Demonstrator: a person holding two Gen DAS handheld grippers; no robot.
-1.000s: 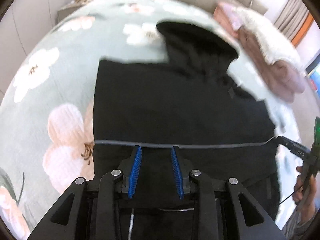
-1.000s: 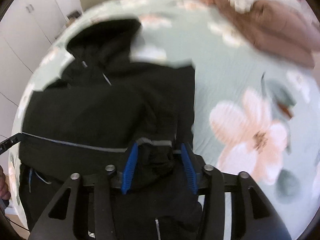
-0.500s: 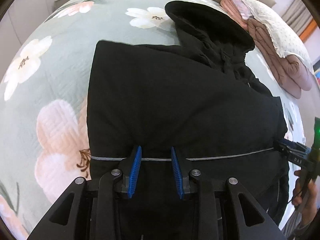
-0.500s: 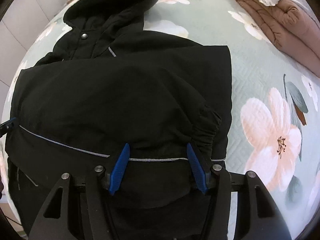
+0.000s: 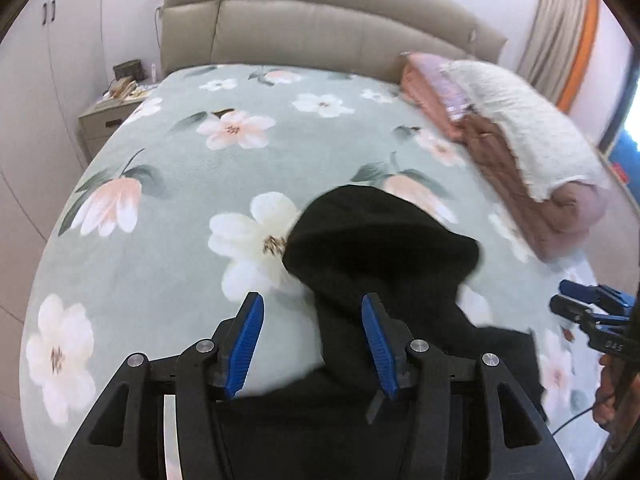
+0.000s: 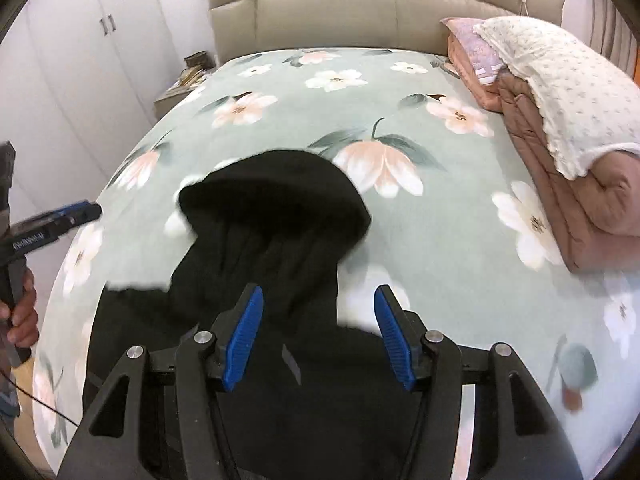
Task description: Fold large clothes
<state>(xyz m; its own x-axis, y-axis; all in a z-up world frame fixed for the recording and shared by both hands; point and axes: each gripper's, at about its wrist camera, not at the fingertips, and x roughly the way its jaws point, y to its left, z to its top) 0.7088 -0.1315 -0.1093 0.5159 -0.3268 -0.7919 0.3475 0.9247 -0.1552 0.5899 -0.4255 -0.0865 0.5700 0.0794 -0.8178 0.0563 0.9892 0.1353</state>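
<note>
On the bed [image 5: 168,216] a black hooded jacket [image 5: 380,248] lies flat on the flowered cover, hood pointing to the headboard [image 5: 320,28], body running back under both tools. Left gripper [image 5: 312,344]: jaws apart, nothing held; hood and neck sit just ahead, nearer its right pad, bare cover by the left pad. Right gripper [image 6: 320,334]: jaws apart, nothing held; hood ahead and nearer its left pad, jacket body beneath. Jacket looks padded, soft, bulky, probably fairly heavy and limp, a bit slick, so it will sag and slide if pinched thin. Best hold is likely a thick seam or hood rim, one side each. Pink quilt and white pillow [image 6: 560,80] lie well apart at far right.
</note>
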